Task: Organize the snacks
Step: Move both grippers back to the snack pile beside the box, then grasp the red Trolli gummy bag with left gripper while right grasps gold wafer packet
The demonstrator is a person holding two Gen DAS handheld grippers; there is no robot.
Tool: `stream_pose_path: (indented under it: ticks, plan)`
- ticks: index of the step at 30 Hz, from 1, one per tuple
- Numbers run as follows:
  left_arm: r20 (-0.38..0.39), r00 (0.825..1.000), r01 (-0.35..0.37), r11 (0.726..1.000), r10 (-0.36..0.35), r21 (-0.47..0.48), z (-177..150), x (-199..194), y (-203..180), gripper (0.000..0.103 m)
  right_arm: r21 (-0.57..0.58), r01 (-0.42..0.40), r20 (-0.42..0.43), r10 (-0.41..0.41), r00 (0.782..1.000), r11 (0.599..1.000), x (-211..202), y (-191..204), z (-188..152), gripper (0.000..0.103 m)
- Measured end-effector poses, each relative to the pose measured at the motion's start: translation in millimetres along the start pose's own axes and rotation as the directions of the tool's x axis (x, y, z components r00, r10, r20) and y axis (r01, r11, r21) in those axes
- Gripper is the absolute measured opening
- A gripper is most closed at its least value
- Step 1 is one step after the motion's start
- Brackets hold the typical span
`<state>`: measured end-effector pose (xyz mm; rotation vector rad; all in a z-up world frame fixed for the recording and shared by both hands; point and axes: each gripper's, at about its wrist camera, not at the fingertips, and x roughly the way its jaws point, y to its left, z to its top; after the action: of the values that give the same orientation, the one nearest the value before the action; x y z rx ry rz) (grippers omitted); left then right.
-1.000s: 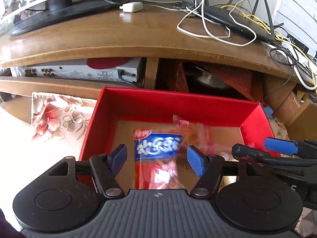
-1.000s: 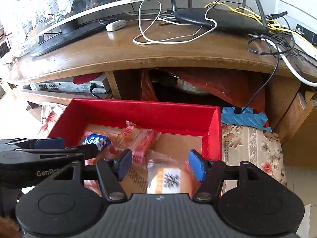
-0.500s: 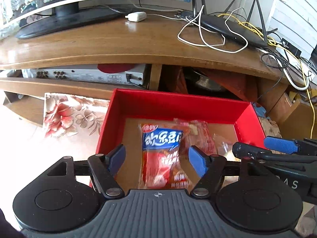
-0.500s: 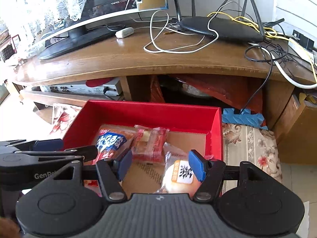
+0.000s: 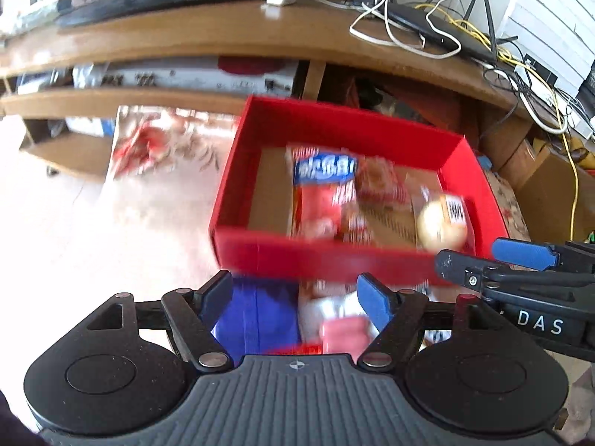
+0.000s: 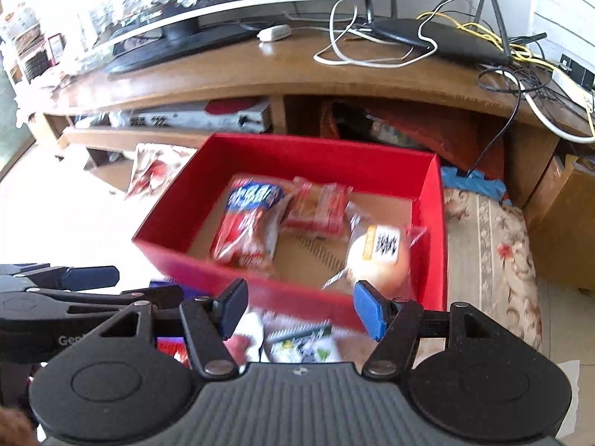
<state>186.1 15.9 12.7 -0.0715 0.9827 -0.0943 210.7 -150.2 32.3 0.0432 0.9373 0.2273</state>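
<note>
Left wrist view: the left gripper (image 5: 295,293) fills the lower half of the frame, its blue pads spread apart and opening further, pinching nothing; blurred blue and red-and-white packets (image 5: 282,319) lie behind the gap, below the box's near wall. At centre sits a red box (image 5: 327,256) holding a blue-and-red snack bag (image 5: 319,189), a red-wrapped cake (image 5: 379,186) beside it and a round bun in clear wrap (image 5: 442,223) at the right end. The right gripper (image 5: 498,256) enters at the right edge. A wooden TV stand (image 5: 223,29) runs across the top, with a router (image 5: 438,26) and cables at upper right.

Right wrist view: the right gripper (image 6: 299,306) stands at lower centre, its pads spread with nothing between them. The red box (image 6: 297,297) lies just above, bun (image 6: 375,260) nearest the right pad. A flowered cloth (image 6: 491,245) lies at right.
</note>
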Motion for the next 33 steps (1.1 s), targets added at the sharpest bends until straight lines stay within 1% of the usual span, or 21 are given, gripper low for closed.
stream_pose_path:
  ticks: [7,11,16,20,24,27,29,33]
  plan:
    - [-0.054,0.998,-0.011,1.0,0.012,0.008,-36.2,-2.8,-1.7,0.079,0.0,-0.014,-0.057,0.014,0.998,1.0,-10.9,9.2,-35.1,0.061]
    - [-0.076,0.997,-0.021,1.0,0.021,0.003,-49.8,0.3,-1.2,0.079,0.005,-0.01,-0.077,0.01,0.997,1.0,-18.6,10.8,-53.3,0.061]
    - [-0.111,0.994,-0.022,1.0,0.019,-0.022,-61.4,7.5,-2.5,0.079,0.034,-0.029,-0.09,0.032,0.995,0.999,-28.2,10.3,-66.4,0.061]
    - [-0.126,0.991,-0.036,0.999,0.033,-0.022,-67.8,14.8,-6.3,0.079,0.026,-0.038,-0.102,0.041,0.994,0.999,-31.7,13.2,-74.6,0.061]
    - [-0.16,0.986,-0.053,0.998,0.045,-0.047,-71.6,28.3,-4.5,0.078,0.021,-0.045,-0.113,0.047,0.992,0.999,-33.8,14.3,-80.9,0.061]
    - [-0.161,0.986,-0.062,0.997,0.052,-0.055,-72.1,29.9,-2.5,0.074,0.023,-0.047,-0.124,0.05,0.991,0.999,-34.0,13.9,-84.4,0.061]
    - [-0.158,0.985,-0.071,0.997,0.064,-0.04,-73.8,27.6,-2.6,0.067,0.026,-0.052,-0.133,0.055,0.99,0.998,-34.1,13.6,-87.7,0.061]
    - [-0.156,0.986,-0.068,0.997,0.064,-0.024,-81.5,20.6,0.2,0.063,0.02,-0.055,-0.151,0.058,0.987,0.998,-36.4,17.9,-98.2,0.061]
